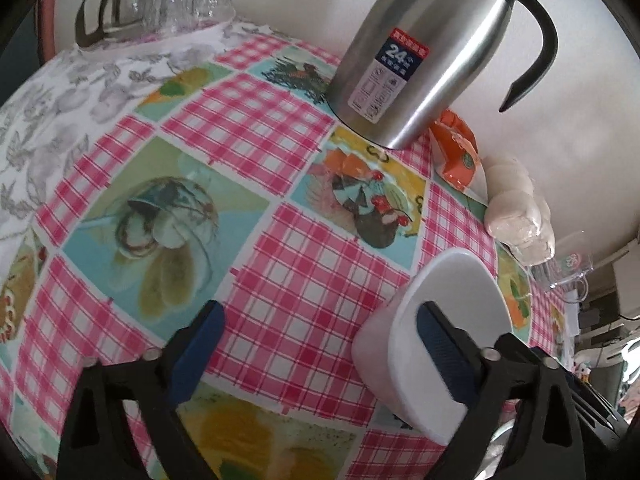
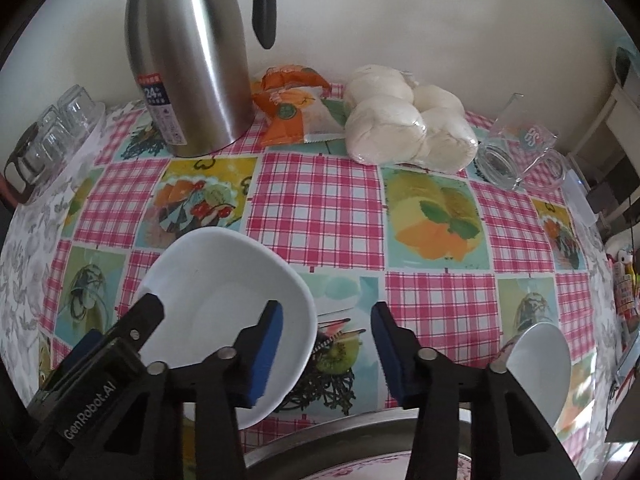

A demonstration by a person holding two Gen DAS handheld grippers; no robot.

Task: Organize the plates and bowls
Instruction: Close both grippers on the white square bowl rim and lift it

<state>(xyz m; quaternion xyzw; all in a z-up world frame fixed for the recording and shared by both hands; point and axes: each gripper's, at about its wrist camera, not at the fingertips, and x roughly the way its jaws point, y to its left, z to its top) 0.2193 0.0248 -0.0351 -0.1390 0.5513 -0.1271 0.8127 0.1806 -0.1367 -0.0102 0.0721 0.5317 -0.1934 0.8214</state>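
A white bowl rests on the checked tablecloth. My left gripper is open wide. Its right finger is inside the bowl and its left finger stands well outside over the cloth, so the bowl's wall lies between them unpressed. In the right wrist view the left gripper straddles the bowl's left rim. My right gripper straddles the right rim, with its left pad inside the bowl and the other pad clear of the rim. A second white bowl lies at the lower right.
A steel thermos jug stands at the back by the wall, with an orange snack packet, a bag of white buns and a glass mug. Glass cups and a pot stand far left. A metal dish rim shows at the bottom.
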